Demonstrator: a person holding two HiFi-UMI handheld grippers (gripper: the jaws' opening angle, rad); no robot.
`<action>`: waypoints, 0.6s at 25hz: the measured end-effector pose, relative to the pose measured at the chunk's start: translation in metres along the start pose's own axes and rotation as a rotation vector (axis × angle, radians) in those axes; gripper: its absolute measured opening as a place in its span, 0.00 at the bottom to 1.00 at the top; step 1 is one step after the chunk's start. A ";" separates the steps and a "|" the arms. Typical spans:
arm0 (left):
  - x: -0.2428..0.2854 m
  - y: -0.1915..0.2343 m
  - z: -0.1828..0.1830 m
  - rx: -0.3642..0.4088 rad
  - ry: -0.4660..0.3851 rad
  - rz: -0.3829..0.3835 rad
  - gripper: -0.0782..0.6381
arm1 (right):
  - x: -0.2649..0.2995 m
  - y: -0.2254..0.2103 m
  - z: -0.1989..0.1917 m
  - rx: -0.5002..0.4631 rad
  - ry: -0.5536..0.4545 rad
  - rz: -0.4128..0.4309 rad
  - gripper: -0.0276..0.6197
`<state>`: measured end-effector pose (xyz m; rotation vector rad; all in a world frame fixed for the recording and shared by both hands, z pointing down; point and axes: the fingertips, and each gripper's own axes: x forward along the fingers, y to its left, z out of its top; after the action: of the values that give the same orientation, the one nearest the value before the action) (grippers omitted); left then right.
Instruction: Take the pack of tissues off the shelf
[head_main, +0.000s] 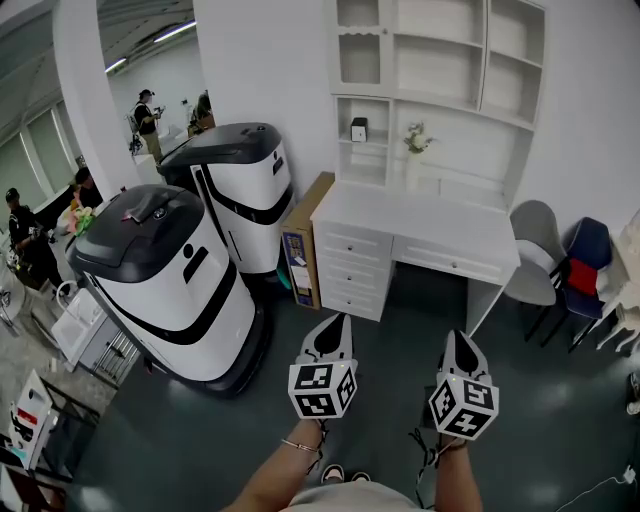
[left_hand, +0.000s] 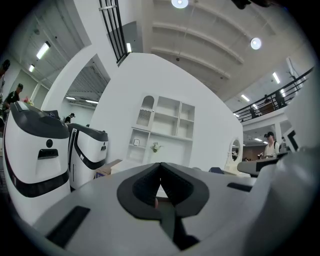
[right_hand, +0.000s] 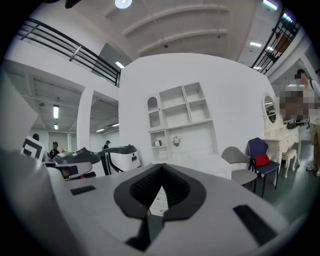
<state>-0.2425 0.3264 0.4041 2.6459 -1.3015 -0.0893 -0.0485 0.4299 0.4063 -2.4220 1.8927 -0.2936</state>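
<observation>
Toward white shelf unit (head_main: 430, 120), left gripper (head_main: 336, 325) and right gripper (head_main: 456, 340) point side by side, fingers (left_hand: 145, 186) closed.

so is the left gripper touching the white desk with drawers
Apart. The head view shows the left gripper, jaws shut and empty, held in the air with dark floor between it and the white desk with drawers.

White drawered desk (head_main: 420, 225) beneath a white wall shelving unit (head_main: 440, 80) on a dark glossy floor (head_main: 560, 400) — grey padded chair (head_main: 532, 228) and blue chair (head_main: 588, 245) alongside.
</observation>
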 end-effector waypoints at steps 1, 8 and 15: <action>0.000 0.000 -0.001 0.000 0.002 0.000 0.13 | 0.000 0.000 -0.001 0.004 -0.003 0.001 0.05; -0.003 0.007 0.000 0.013 0.006 0.036 0.14 | -0.004 -0.001 -0.007 -0.002 0.003 -0.013 0.05; 0.000 0.015 0.010 0.017 -0.005 0.021 0.27 | -0.005 0.002 -0.015 -0.006 0.026 -0.026 0.05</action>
<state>-0.2553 0.3163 0.3975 2.6472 -1.3365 -0.0829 -0.0543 0.4352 0.4206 -2.4609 1.8760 -0.3226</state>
